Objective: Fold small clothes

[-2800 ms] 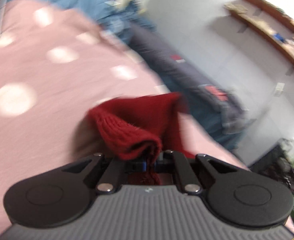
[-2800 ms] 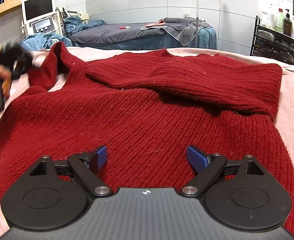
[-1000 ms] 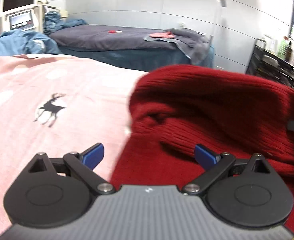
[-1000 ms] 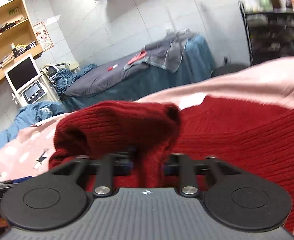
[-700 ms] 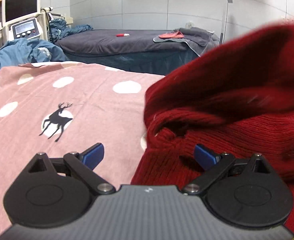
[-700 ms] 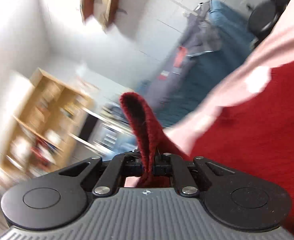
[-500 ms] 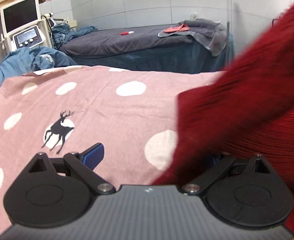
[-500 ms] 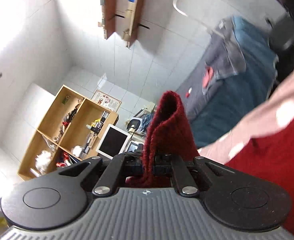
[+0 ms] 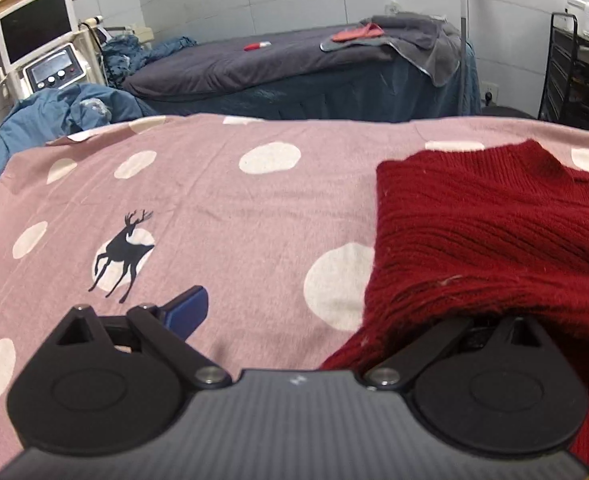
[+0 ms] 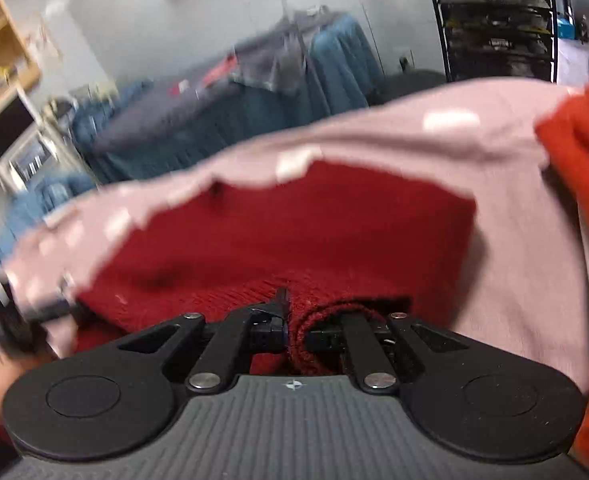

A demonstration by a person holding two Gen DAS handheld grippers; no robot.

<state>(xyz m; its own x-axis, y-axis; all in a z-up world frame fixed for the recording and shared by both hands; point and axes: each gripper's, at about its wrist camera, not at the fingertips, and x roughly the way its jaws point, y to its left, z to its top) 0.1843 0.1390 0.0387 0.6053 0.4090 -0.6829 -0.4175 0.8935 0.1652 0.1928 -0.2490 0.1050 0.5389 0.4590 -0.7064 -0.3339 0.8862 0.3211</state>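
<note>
Pinching the red sweater (image 10: 302, 240), right tongs (image 10: 294, 334) stay clamped; left tongs (image 9: 326, 312) spread apart.

pink dotted sheet (image 9: 214, 200) | grey treatment bed (image 9: 286, 64) | monitor (image 9: 34, 24) | black rack (image 9: 578, 80)

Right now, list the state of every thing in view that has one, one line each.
Red sweater: lying on the bedspread, folded over itself, one edge pinched.
Right gripper: jaws shut on a fold of the sweater.
Left gripper: jaws open, holding nothing; sweater draped over one finger.
Pink dotted bedspread: spread flat.
Monitor: screen dark.
Grey towel: draped over the far bed's end.
</note>
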